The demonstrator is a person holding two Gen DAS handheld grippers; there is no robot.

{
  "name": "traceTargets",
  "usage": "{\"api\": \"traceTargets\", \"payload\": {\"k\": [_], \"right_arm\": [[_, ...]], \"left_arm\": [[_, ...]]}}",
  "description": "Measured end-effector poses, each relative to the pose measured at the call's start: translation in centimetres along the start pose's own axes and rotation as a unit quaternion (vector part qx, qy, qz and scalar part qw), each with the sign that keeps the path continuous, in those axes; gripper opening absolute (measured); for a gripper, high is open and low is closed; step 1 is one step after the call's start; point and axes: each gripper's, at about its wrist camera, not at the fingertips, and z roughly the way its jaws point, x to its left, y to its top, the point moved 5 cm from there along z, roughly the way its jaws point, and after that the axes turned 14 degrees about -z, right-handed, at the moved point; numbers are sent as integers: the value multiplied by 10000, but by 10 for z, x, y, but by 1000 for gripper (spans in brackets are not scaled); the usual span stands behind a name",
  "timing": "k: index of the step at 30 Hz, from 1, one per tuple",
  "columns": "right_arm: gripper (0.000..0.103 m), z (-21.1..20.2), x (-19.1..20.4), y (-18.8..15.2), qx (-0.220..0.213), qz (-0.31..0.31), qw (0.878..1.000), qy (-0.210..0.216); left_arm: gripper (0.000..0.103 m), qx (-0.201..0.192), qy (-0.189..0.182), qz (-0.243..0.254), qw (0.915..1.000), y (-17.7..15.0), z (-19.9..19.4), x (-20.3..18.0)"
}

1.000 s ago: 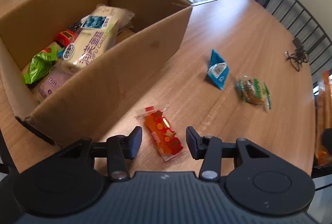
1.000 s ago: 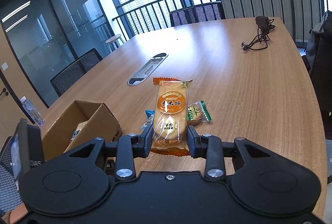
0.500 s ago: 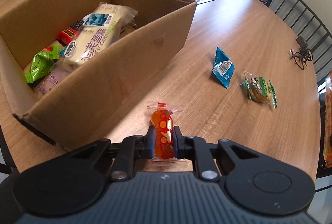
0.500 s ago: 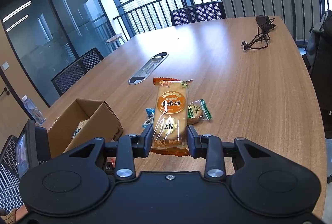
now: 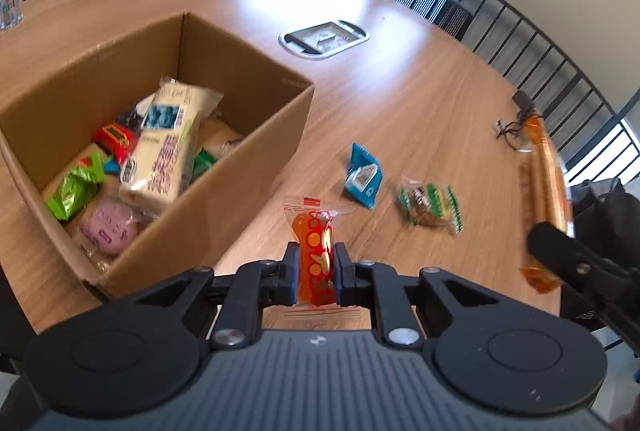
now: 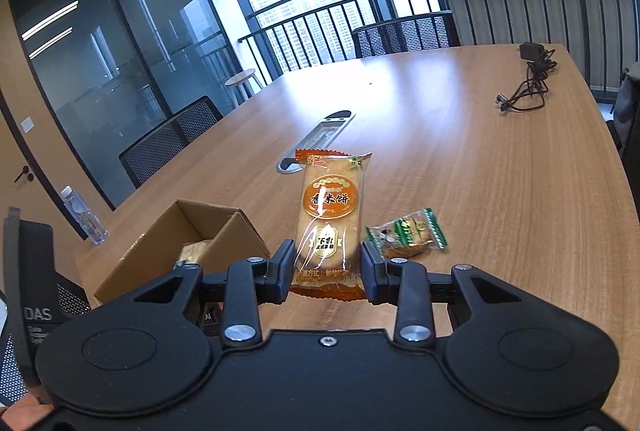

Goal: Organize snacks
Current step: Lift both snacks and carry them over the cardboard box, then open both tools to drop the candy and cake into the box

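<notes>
My left gripper (image 5: pixel 316 273) is shut on a small orange snack packet (image 5: pixel 314 251) and holds it above the table, just right of the open cardboard box (image 5: pixel 256 147). The box holds several snacks, among them a long cream cake pack (image 5: pixel 162 147). My right gripper (image 6: pixel 327 273) is shut on a long orange rice-cracker pack (image 6: pixel 330 219), held above the table; this pack also shows at the right edge of the left wrist view (image 5: pixel 540 183). A blue packet (image 5: pixel 362 177) and a green-striped packet (image 5: pixel 430 205) lie on the table.
The wooden table (image 6: pixel 500 171) has a metal cable hatch (image 5: pixel 324 39) beyond the box and a black cable and charger (image 6: pixel 528 79) at its far end. A water bottle (image 6: pixel 82 215) stands at the left edge. Office chairs and a railing surround the table.
My left gripper closed on the orange packet and lifted it off the table, tilting up. My right gripper kept its hold on the rice-cracker pack and barely moved.
</notes>
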Motion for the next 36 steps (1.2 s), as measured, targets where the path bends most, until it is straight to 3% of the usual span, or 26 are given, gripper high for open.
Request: {"api": "traceTargets", "payload": {"k": [13,22,33,36], "right_arm": [[34,24,49,25,-8,-216,9991,373],[34,49,88,35,138,-391,9971,633],[34,76,127,45,270,-532,9939,924],[41,80,135,47,257,-683,9921,1017]], "left_arm": [[15,-319,-328,-171,9988,52,-32,10],[16,-364,-318,-574,9972,90,-36,51],[16,-414,-86,-790,9960,113,-36,93],[17,-386,-32,-828,9958,117,-35,101]]}}
